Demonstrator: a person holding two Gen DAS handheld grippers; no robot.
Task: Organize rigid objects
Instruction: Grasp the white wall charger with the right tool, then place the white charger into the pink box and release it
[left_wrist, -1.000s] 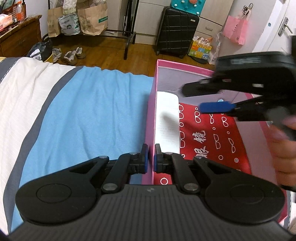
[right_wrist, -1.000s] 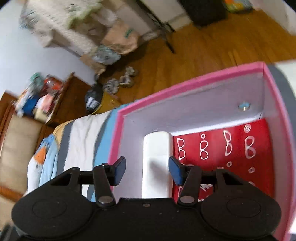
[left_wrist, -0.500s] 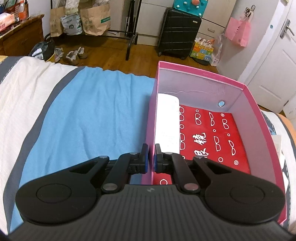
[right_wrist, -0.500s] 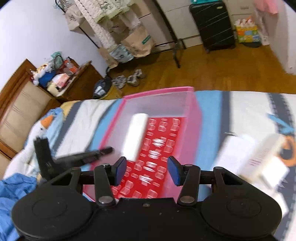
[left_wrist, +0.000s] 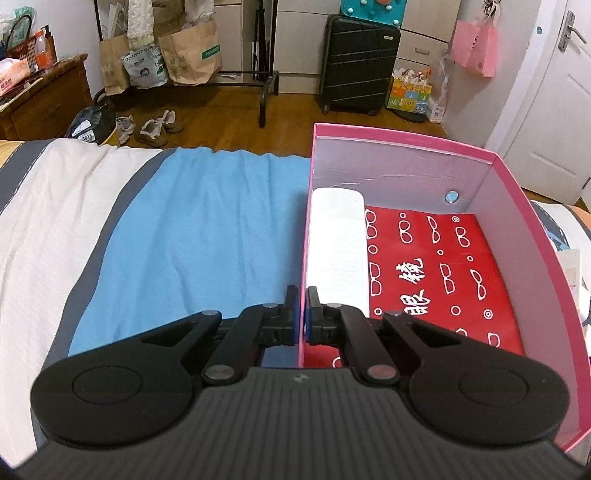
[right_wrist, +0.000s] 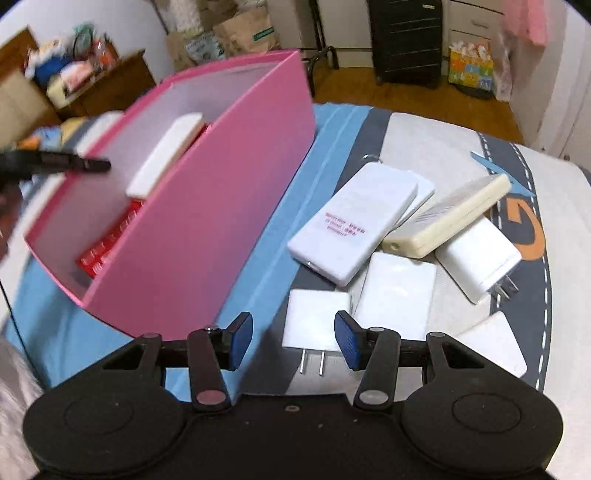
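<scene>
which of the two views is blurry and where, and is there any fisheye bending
Left wrist view: sharp throughout, left gripper clamped on the pink box wall; fisheye bows the door at the edge. Right wrist view: motion smear over the upper left, the dresser and box rim soft, while the right gripper and white chargers stay fairly crisp; dark vignette in the corners.

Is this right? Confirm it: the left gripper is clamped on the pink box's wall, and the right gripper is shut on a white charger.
One part is wrong. The right gripper is open and holds nothing; the white charger with two prongs lies on the bed between its fingers, as the right wrist view shows. The left gripper is indeed shut on the pink box wall, as the left wrist view shows.
</scene>
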